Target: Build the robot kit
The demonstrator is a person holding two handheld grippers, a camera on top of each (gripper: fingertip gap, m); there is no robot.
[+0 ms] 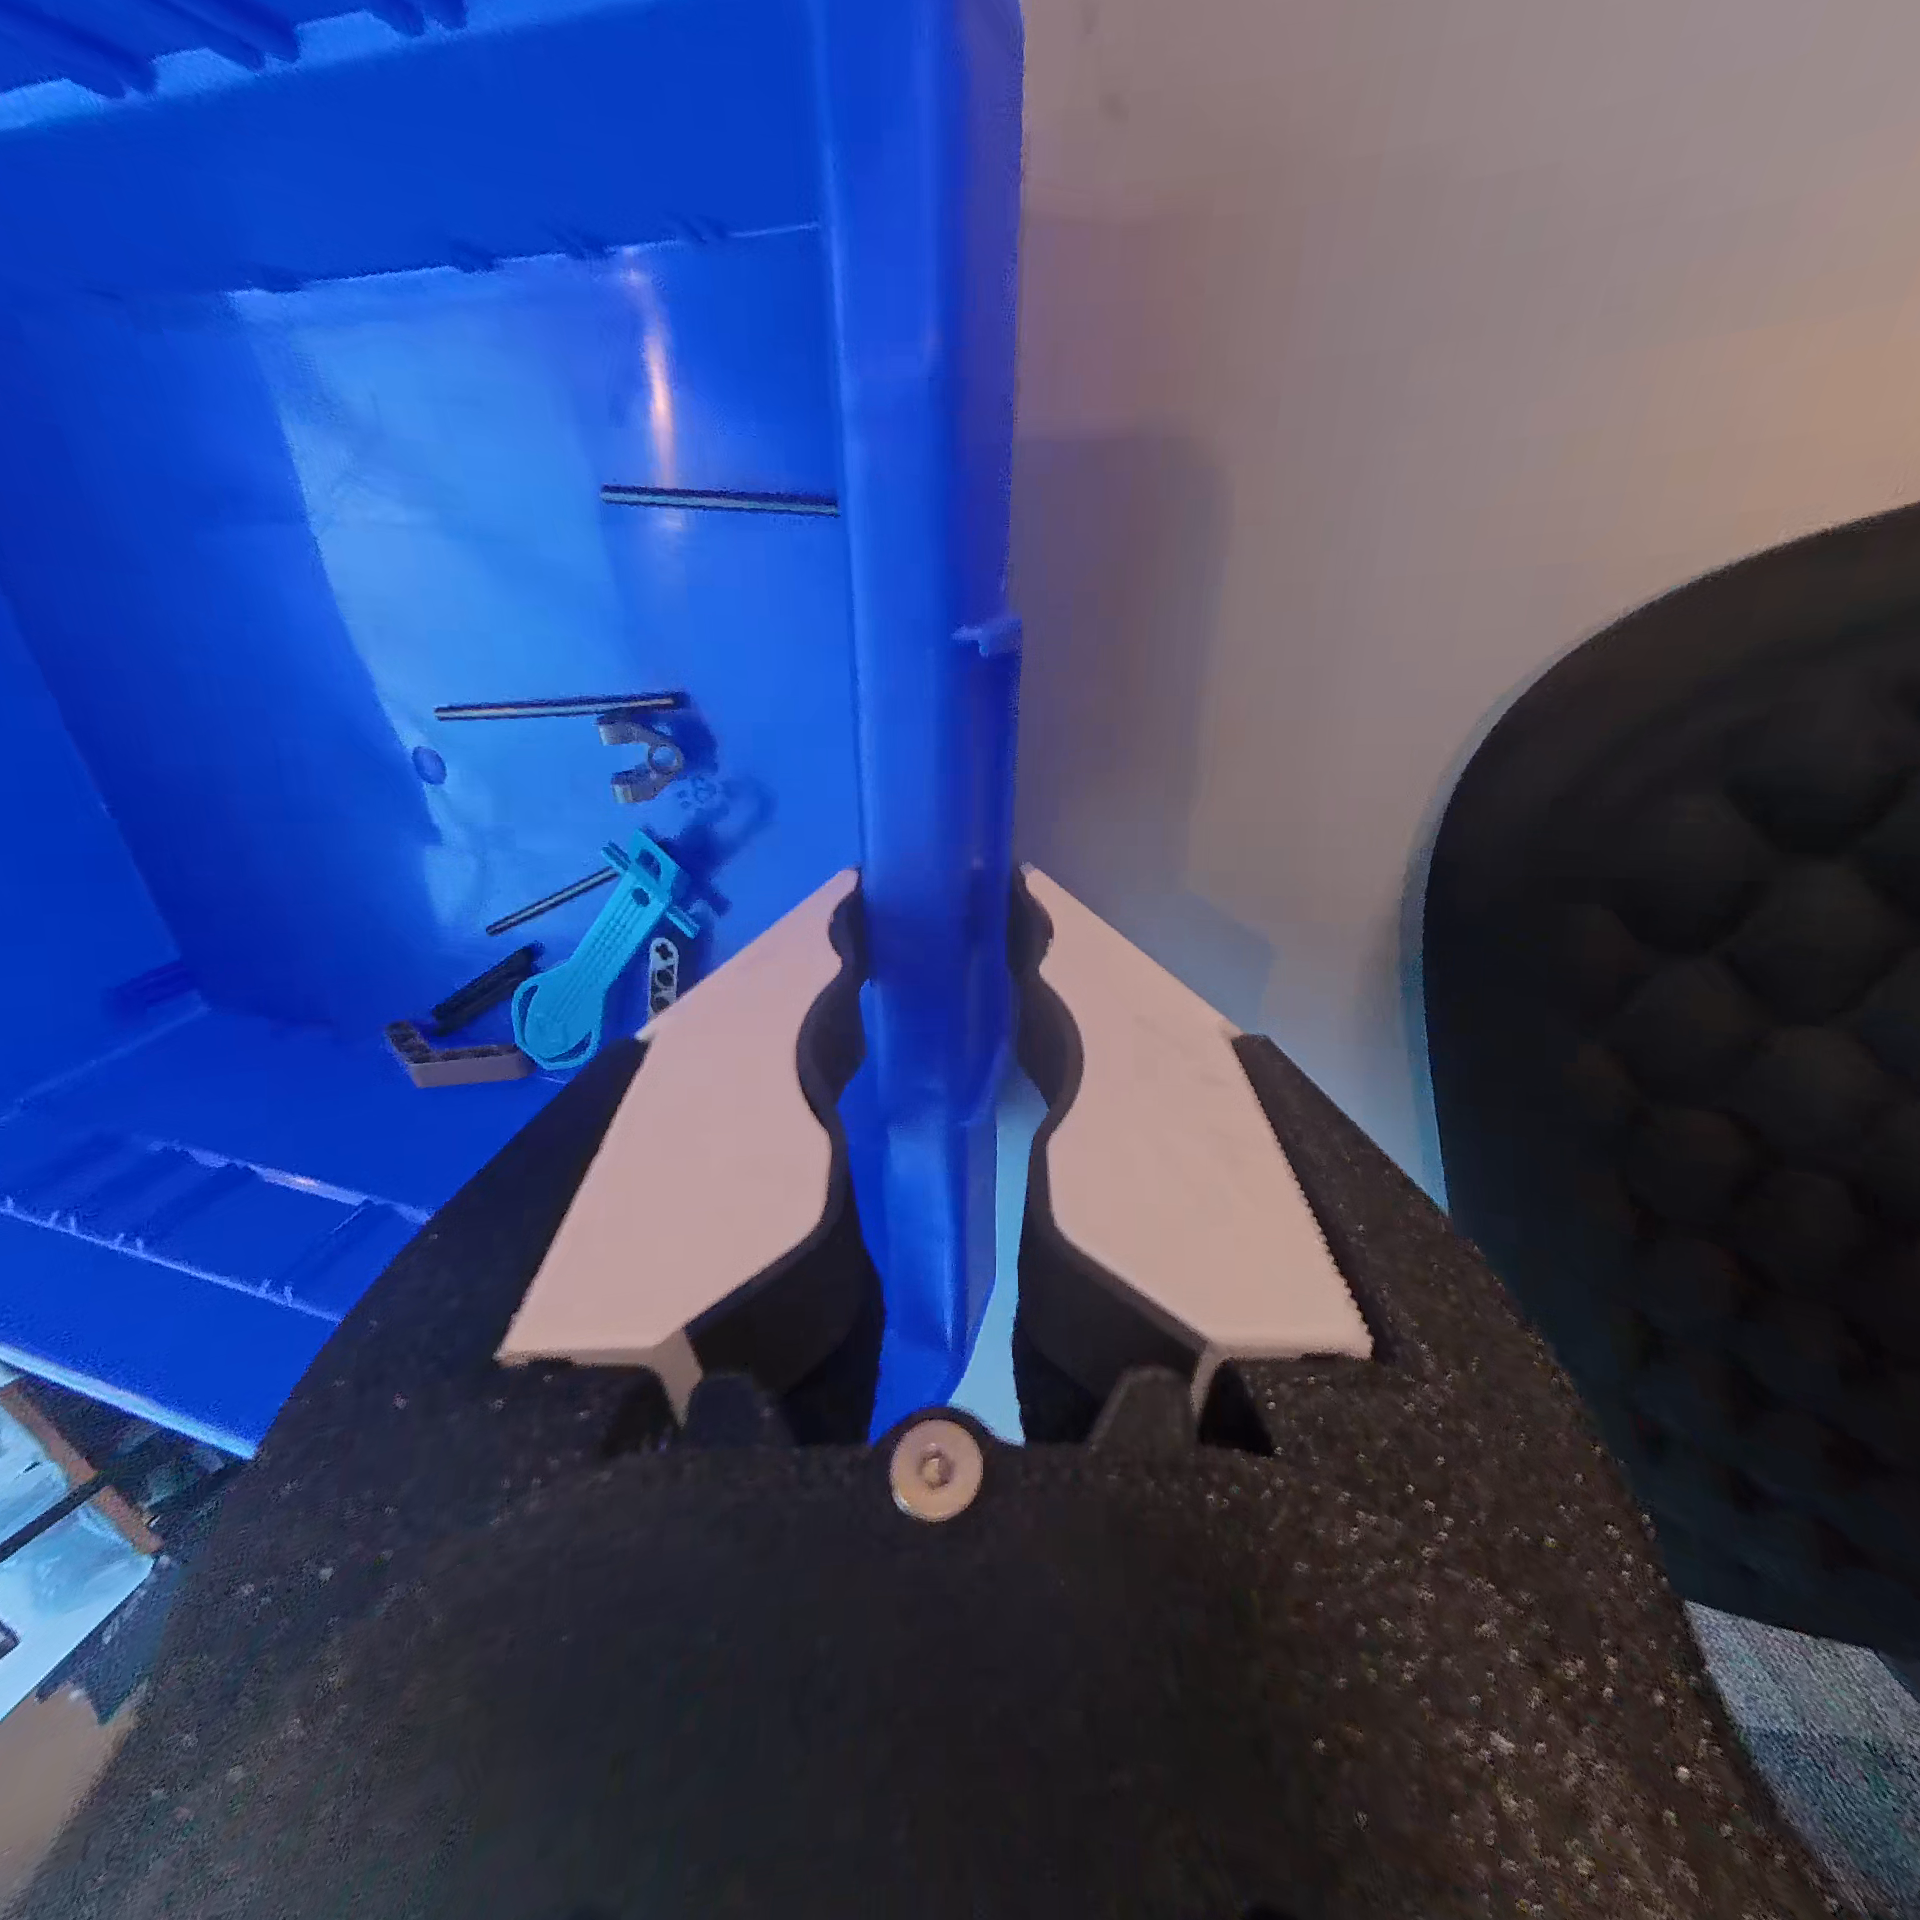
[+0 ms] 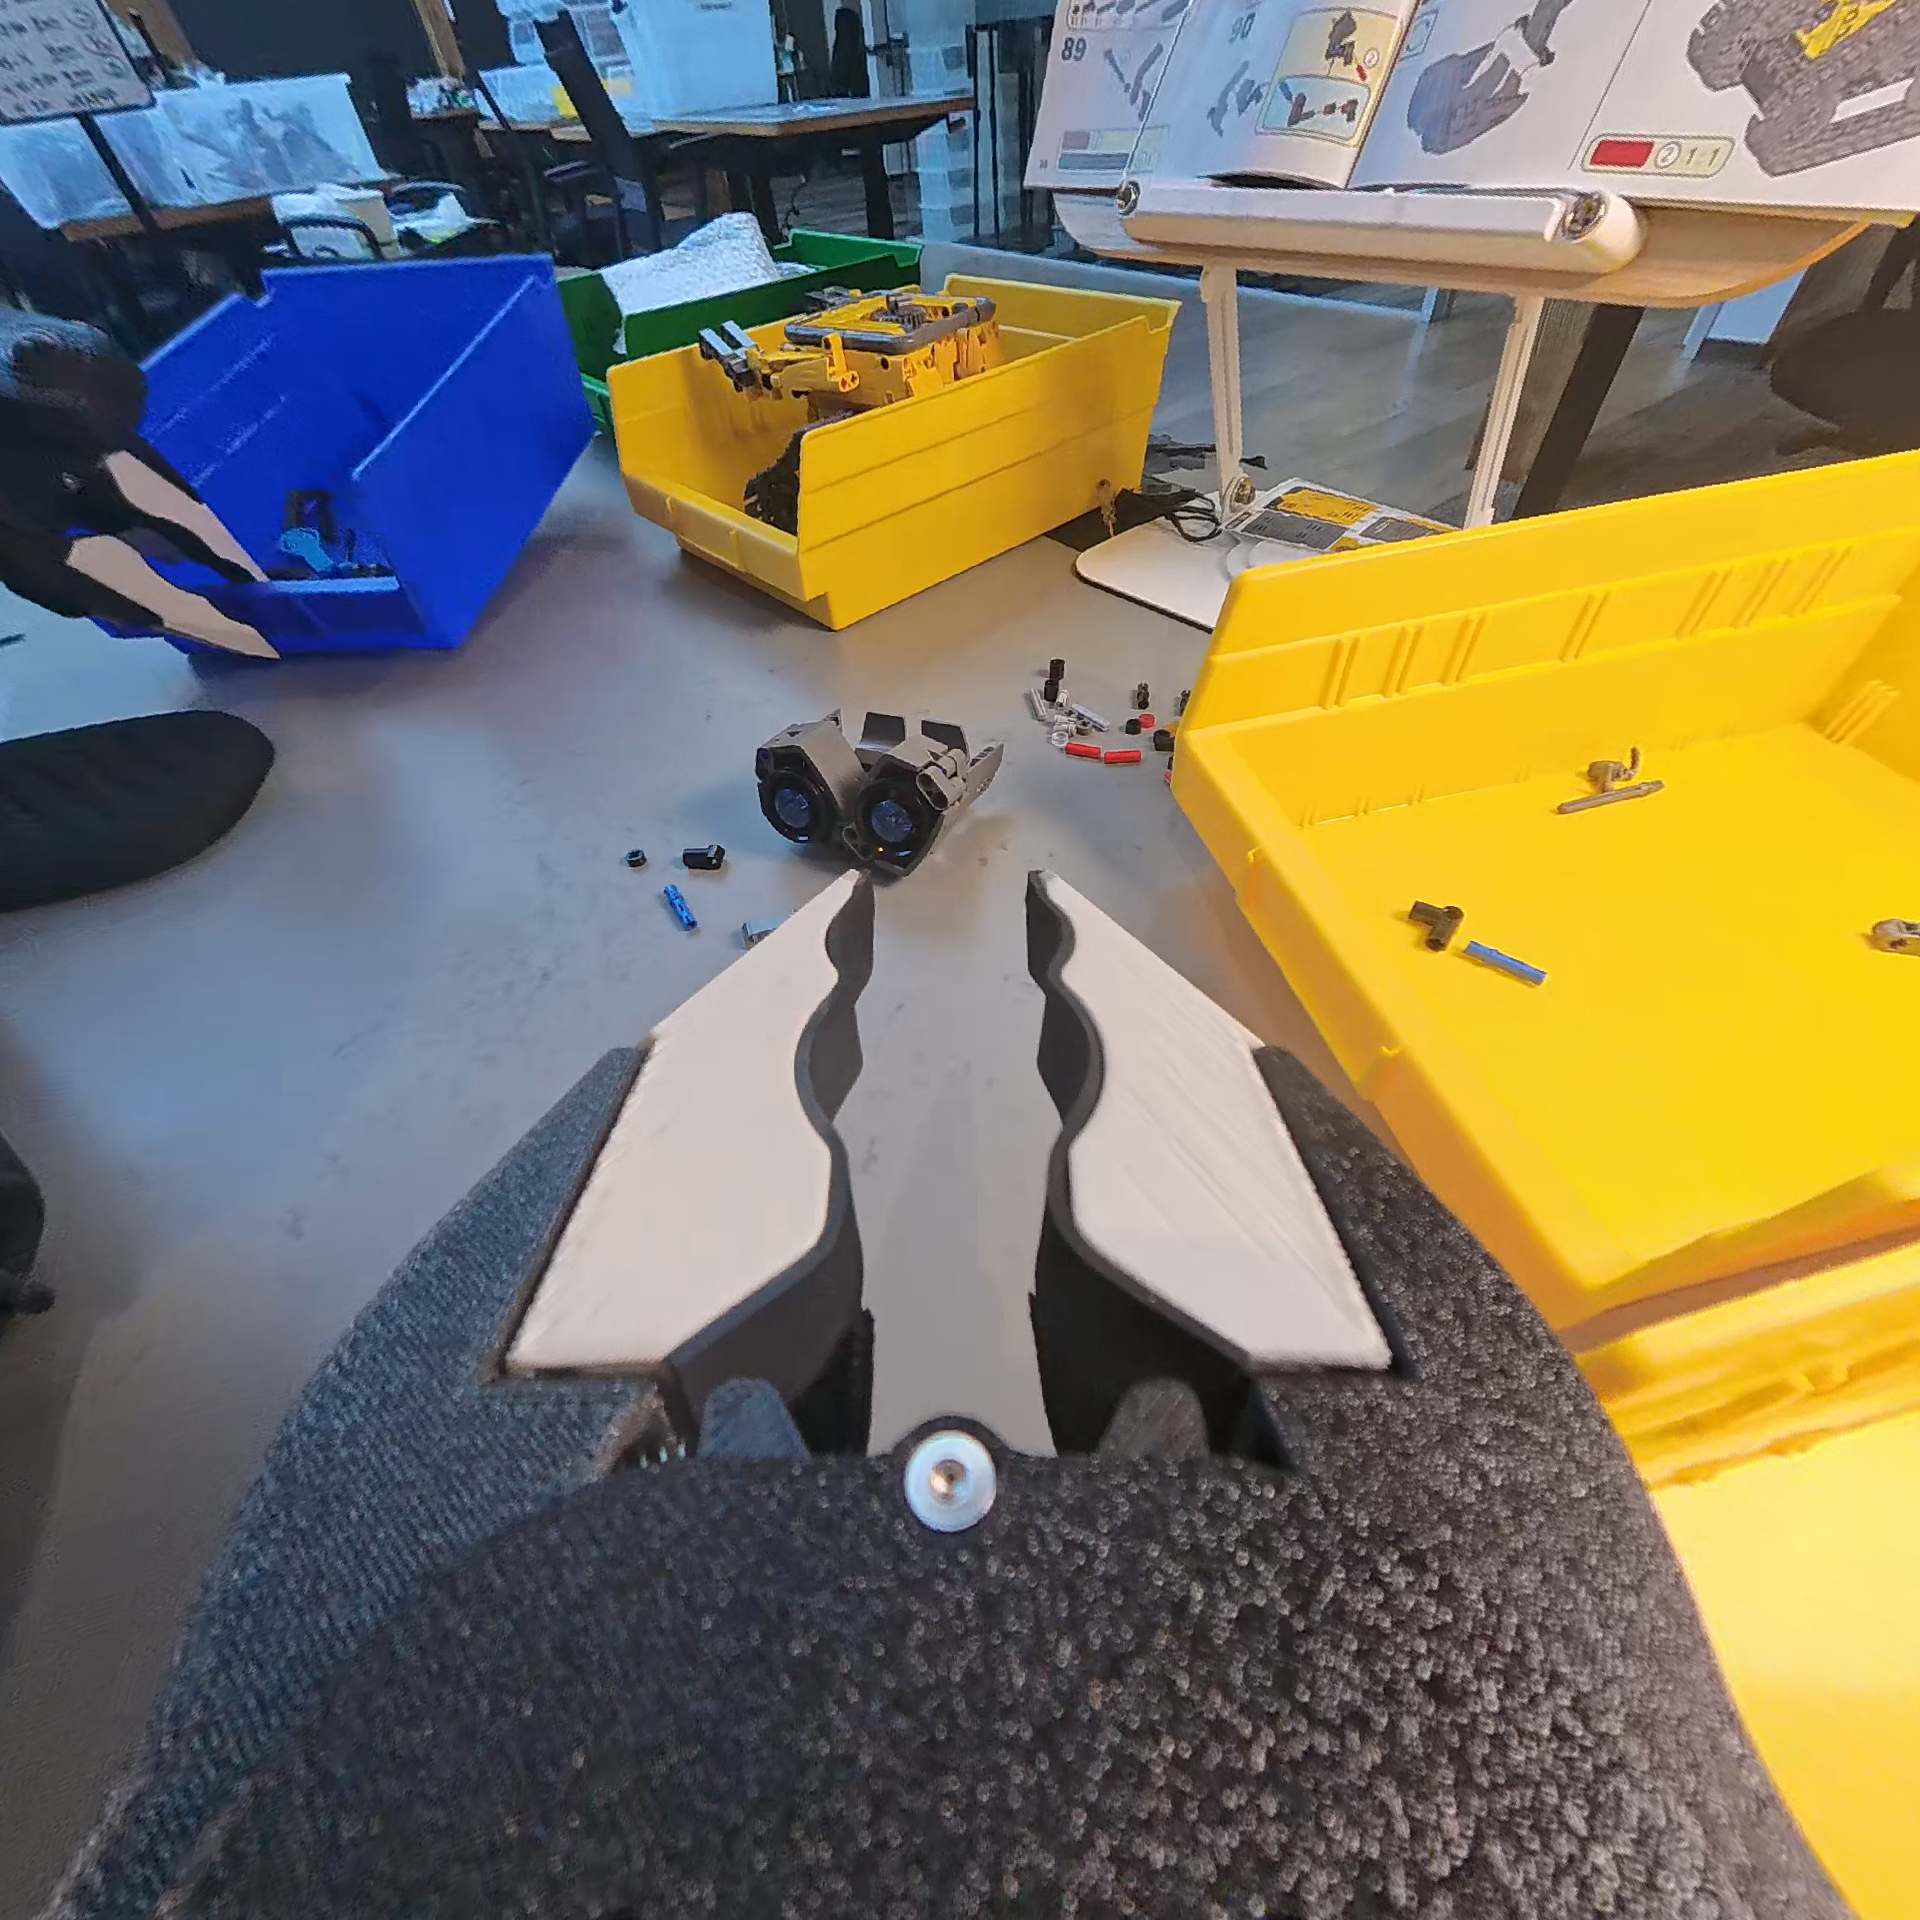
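My left gripper [image 1: 940, 883] is shut on the side wall of a blue bin [image 1: 520, 520], which is tipped up. Inside lie a light blue tool [image 1: 603, 966], black axles and small grey pieces. In the right wrist view the left gripper [image 2: 265, 613] holds the tilted blue bin [image 2: 416, 416] at the far left. My right gripper [image 2: 948, 883] is open and empty, just above the grey table, with its tips close behind a grey twin-motor assembly [image 2: 873, 790].
A tilted yellow bin [image 2: 1662, 1091] holding a few small parts is at the right. Another yellow bin [image 2: 935, 499] holds a yellow model [image 2: 883, 353], with a green bin [image 2: 727, 301] behind. Loose pieces [image 2: 1101, 727] and a booklet on a stand [image 2: 1351, 94] are there too. A black chair [image 1: 1714, 1039] is at the right. One gripper's finger ends stand about 55 cm off the other's. From my right tips it is roughly 15 cm to the grey twin-motor assembly [image 2: 873, 790]; from my left, 40 cm.
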